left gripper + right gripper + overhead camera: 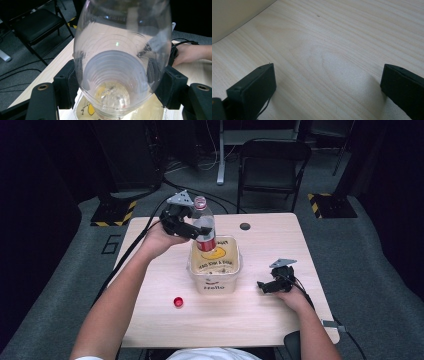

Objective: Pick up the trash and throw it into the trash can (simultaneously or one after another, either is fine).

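Here the bottle [120, 65] sits clamped between the left gripper's [120, 100] jaws.

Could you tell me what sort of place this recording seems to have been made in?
Probably a lab or studio set up for recording, not a home. A small wooden table stands on grey carpet, with a folding chair behind it, loose cables trailing over the floor, and yellow-and-black hazard-striped stand bases in dark surroundings.

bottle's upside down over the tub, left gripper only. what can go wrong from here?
1. The left gripper clamps the smooth clear bottle alone; it could slip into the tub.
2. The tub stands unheld, the right gripper open beside it; a knock might shift it.
3. The red cap lies loose near the forearm.
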`<state>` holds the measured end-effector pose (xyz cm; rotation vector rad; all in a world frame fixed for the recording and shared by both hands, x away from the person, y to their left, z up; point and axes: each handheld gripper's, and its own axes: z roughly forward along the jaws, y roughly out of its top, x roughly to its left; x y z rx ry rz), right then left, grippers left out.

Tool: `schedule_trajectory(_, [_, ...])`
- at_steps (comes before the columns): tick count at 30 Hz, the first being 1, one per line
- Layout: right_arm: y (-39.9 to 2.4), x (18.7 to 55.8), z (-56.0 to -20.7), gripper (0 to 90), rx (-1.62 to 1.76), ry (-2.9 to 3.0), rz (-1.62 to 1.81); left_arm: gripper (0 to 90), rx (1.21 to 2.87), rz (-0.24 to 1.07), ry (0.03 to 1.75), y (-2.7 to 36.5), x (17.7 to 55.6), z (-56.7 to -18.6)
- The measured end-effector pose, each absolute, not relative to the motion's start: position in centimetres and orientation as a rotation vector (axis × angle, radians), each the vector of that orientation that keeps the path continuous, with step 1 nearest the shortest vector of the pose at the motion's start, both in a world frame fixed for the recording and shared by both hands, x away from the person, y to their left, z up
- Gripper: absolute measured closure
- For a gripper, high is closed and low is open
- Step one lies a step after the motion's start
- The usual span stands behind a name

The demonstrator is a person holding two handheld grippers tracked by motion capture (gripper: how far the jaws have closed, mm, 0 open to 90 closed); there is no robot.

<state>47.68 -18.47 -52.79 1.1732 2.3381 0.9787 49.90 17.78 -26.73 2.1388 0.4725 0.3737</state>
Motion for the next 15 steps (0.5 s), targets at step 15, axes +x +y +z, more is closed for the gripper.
schedule_trajectory(15, [-18.4, 47.6, -52.8, 0.0, 1.176, 2.345, 0.979, 29.4, 2.162, 0.349, 0.497, 16.6, 50.5, -29.7])
